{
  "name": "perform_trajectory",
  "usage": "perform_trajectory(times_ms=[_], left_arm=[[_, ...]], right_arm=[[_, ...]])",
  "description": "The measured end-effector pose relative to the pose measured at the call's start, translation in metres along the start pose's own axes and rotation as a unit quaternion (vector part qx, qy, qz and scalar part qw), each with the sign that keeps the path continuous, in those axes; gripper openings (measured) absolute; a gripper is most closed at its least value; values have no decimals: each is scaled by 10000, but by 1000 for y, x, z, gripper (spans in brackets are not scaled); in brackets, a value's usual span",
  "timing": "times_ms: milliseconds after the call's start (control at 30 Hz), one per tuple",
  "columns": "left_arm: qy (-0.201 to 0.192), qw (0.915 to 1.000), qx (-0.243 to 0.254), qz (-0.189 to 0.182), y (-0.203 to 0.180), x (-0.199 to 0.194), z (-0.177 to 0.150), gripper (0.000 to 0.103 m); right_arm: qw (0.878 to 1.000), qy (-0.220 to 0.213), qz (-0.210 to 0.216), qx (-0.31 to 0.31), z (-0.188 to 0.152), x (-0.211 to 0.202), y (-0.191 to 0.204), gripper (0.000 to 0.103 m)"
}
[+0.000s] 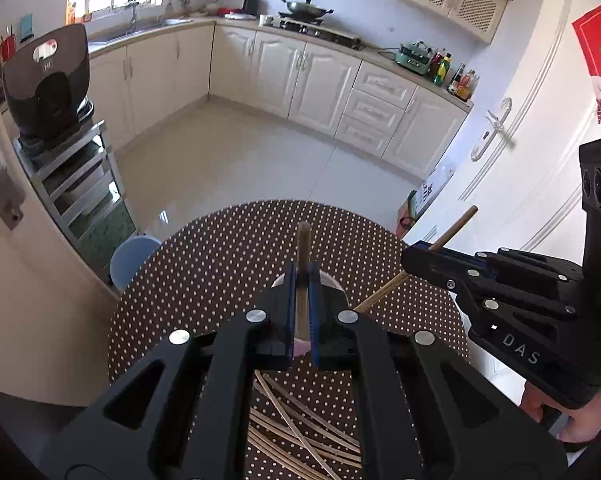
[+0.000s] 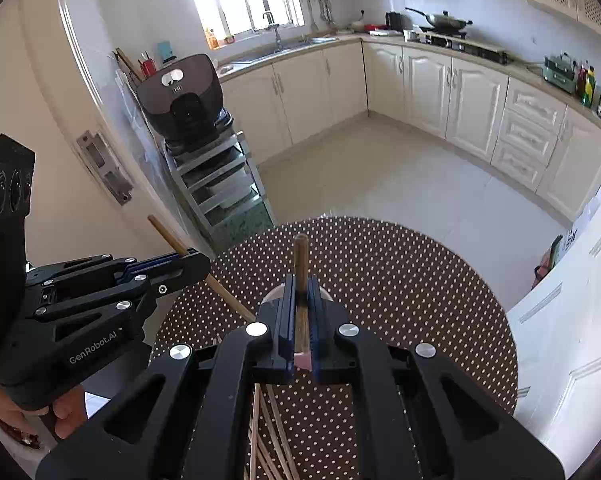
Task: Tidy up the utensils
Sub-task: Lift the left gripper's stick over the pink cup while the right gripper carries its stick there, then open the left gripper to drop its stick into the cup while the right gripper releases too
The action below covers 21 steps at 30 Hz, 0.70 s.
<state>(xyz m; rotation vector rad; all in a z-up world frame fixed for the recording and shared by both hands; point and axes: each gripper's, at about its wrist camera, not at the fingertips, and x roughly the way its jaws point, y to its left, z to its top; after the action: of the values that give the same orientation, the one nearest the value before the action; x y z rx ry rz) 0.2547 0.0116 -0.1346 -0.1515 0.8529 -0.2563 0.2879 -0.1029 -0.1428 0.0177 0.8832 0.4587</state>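
Observation:
My left gripper [image 1: 302,276] is shut on a wooden chopstick [image 1: 303,240] that points forward over the round polka-dot table [image 1: 228,264]. My right gripper [image 2: 301,286] is shut on another chopstick [image 2: 301,256] in the same way. Each gripper shows in the other's view: the right one [image 1: 410,258] with its chopstick [image 1: 454,228] slanting down towards a pink-rimmed holder [image 1: 332,280], the left one [image 2: 196,262] with its chopstick [image 2: 168,234] slanting likewise. The holder [image 2: 272,294] sits under both grippers, mostly hidden. Several loose chopsticks [image 1: 296,432] lie on the table below.
A blue stool [image 1: 130,258] stands at the table's left edge. A metal rack [image 2: 220,184] with a dark appliance [image 2: 184,96] on top is to the left. A white door [image 1: 512,152] is on the right. Kitchen cabinets [image 2: 460,92] line the far walls.

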Motion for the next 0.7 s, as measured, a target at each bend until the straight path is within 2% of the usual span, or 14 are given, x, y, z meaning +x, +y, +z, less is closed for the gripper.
perform_trajectory(times_ms=[133,167,233,267,333,467,567,700], left_arm=[[48,9999,-21,91,2,-1,-5,7],[60,9999,-41,115,3,-1,-5,10],[51,9997,-101,217,5,-4,-7,38],[-57,9995,-123,280,6,-9,-8,62],[-172,9995,-54,277,6,-16,-10,62],[-260,9988,-6,413,7,-27,-14,62],[-364,9980,-37,509,10,-37,-17,70],[-506,9970,-29,593,14,-50,-24,75]], right_arm=[[9998,21,46,168,0,0,1,8],[9998,29,54,204,0,1,0,8],[9995,29,73,304,-2,-1,-1,10],[9994,10,86,339,-1,-2,-2,14],[9993,-28,38,371,-2,-7,0,23],[9991,-162,8,380,-5,-17,6,35],[9990,-266,-47,354,-7,-26,10,44],[9986,-398,-165,309,-14,-38,17,58]])
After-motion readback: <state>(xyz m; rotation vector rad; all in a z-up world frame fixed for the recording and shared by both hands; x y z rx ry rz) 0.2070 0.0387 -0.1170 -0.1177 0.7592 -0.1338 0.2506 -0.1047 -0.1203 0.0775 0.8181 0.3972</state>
